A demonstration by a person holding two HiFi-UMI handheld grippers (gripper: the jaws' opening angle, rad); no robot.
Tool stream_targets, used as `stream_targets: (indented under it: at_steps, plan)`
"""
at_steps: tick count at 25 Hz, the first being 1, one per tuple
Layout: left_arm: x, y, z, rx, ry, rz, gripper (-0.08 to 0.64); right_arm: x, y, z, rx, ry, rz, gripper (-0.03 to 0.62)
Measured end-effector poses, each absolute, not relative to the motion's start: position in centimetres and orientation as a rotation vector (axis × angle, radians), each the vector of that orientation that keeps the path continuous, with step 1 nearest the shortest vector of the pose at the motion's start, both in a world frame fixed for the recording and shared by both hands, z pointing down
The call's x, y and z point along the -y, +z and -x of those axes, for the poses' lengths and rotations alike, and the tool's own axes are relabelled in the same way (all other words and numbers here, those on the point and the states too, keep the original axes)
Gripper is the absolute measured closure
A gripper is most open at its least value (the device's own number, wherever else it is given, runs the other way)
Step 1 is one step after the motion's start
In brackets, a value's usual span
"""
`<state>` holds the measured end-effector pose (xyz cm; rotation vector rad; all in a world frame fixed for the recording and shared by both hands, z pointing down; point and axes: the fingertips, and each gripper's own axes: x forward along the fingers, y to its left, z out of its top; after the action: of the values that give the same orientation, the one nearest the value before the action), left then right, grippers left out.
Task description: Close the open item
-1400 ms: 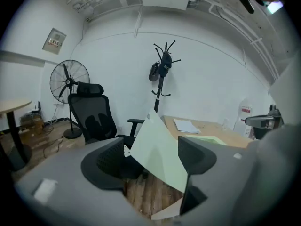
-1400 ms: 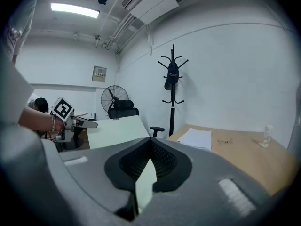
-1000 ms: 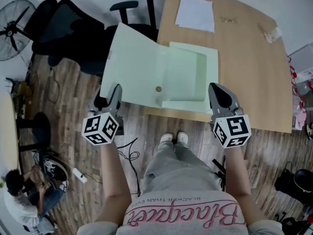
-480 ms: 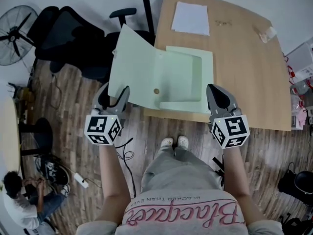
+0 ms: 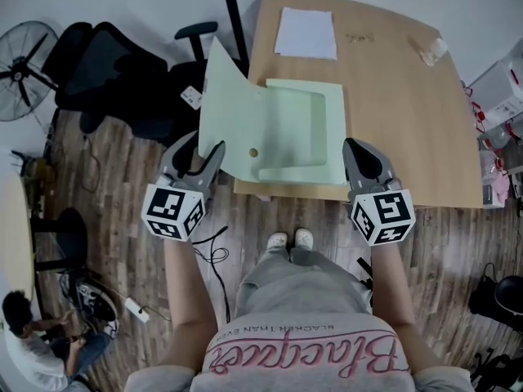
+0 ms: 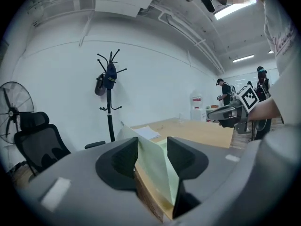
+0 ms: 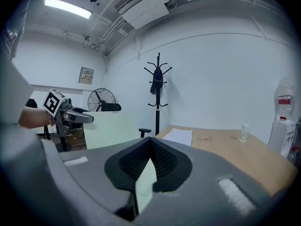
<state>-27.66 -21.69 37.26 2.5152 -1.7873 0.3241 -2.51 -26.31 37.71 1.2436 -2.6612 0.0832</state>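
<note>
A pale green folder lies open on the near left corner of the wooden table. Its left flap stands tilted up over the table edge. My left gripper is at the flap's near edge. In the left gripper view the flap runs slantwise between the jaws of my left gripper, which are closing with a gap still on either side. My right gripper is at the folder's near right corner; in its own view my right gripper is shut on a green sheet edge.
A white paper sheet lies at the table's far side and a small clear item at its far right. A black office chair and a fan stand to the left. A person crouches at the lower left.
The folder's left flap has swung from lying nearly flat past the table edge to standing steeply up. My left gripper has moved right and inward with it. My right gripper has stayed put.
</note>
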Motion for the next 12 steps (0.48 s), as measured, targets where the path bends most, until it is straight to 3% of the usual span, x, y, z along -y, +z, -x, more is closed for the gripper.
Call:
stream_targets:
  at_steps: [4, 12]
  plan:
    - [22.1, 36.6, 26.0, 1.732, 0.323, -2.575, 0.388, 26.4, 37.1, 1.5, 2.658, 0.069, -1.283, 0.589]
    - [22.7, 36.2, 21.2, 1.526, 0.366, -2.711, 0.408, 26.4, 36.6, -0.3, 2.637, 0.048, -1.331, 0.589]
